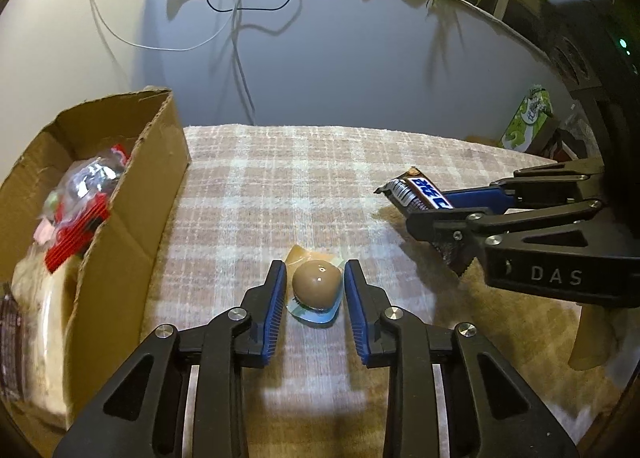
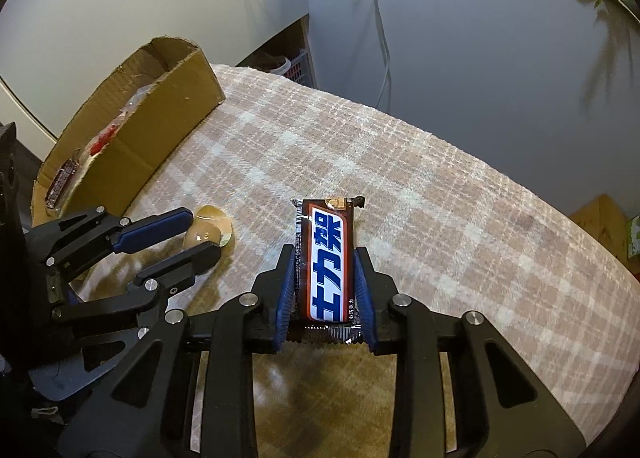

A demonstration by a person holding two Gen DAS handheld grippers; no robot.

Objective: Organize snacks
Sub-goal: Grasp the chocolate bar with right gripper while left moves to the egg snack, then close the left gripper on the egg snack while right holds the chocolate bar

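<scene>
A brown packaged egg snack (image 1: 316,289) lies on the checked cloth (image 1: 280,186). My left gripper (image 1: 315,282) is open, its blue pads on either side of the egg with small gaps. The egg also shows in the right wrist view (image 2: 206,232), between the left gripper's fingers (image 2: 202,236). My right gripper (image 2: 325,258) is shut on a brown chocolate bar (image 2: 326,258) with a white and blue label, held just above the cloth. In the left wrist view the bar (image 1: 416,196) and right gripper (image 1: 434,210) are at the right.
An open cardboard box (image 1: 132,194) with several snack packs stands at the left edge of the table; it also shows in the right wrist view (image 2: 160,122). A green carton (image 1: 526,124) sits beyond the table's right side. Cables hang on the wall behind.
</scene>
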